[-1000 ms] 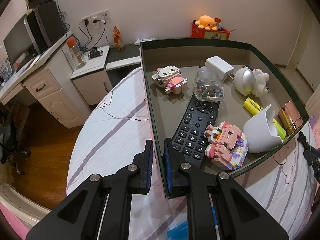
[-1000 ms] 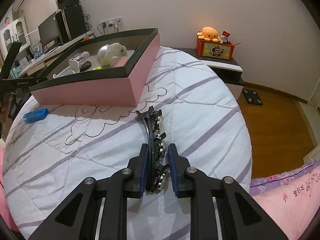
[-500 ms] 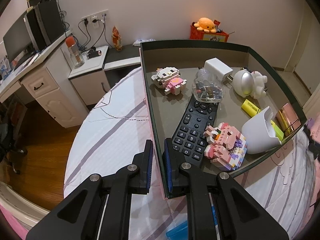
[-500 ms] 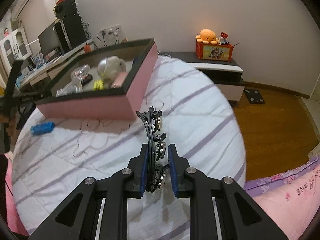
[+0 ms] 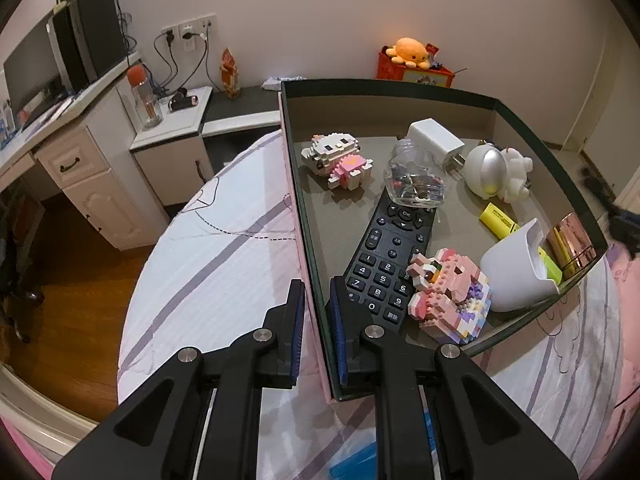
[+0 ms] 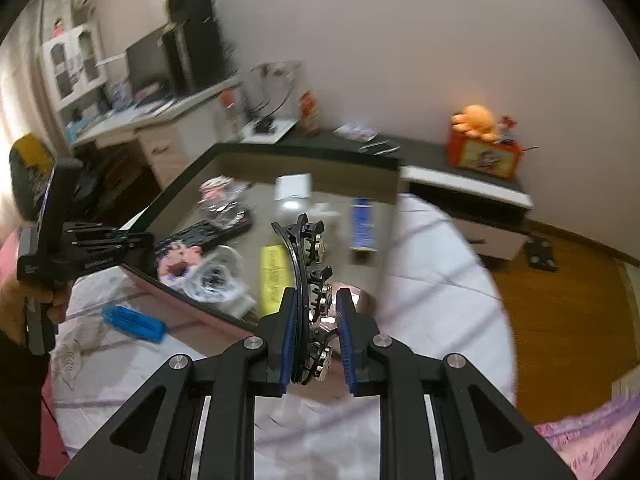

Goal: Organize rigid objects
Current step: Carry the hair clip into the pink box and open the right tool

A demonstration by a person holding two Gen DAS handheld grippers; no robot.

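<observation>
The left gripper (image 5: 316,328) is clamped on the near wall of the pink box (image 5: 310,264), one pad outside, one inside, at about 6 o'clock in its own view. Just beyond, inside the box, a black remote (image 5: 390,256) lies pointing toward 1 o'clock, with a pink brick figure (image 5: 448,294) touching its right edge and a white cup (image 5: 516,272) on its side at 3 o'clock. Farther in sit a clear bottle (image 5: 414,178), a second brick figure (image 5: 338,156) at 12 o'clock, a white charger (image 5: 434,140) and a silver-and-white toy (image 5: 496,168). The right gripper (image 6: 316,344) is closed narrowly on a black hair clip with metal studs (image 6: 308,276), held in the air over the box's near right corner; that view is blurred. A blue object (image 6: 132,322) lies on the striped bed (image 5: 216,256) at 9 o'clock beside the box. Against the far wall an orange plush (image 5: 410,50) sits on a red box.
</observation>
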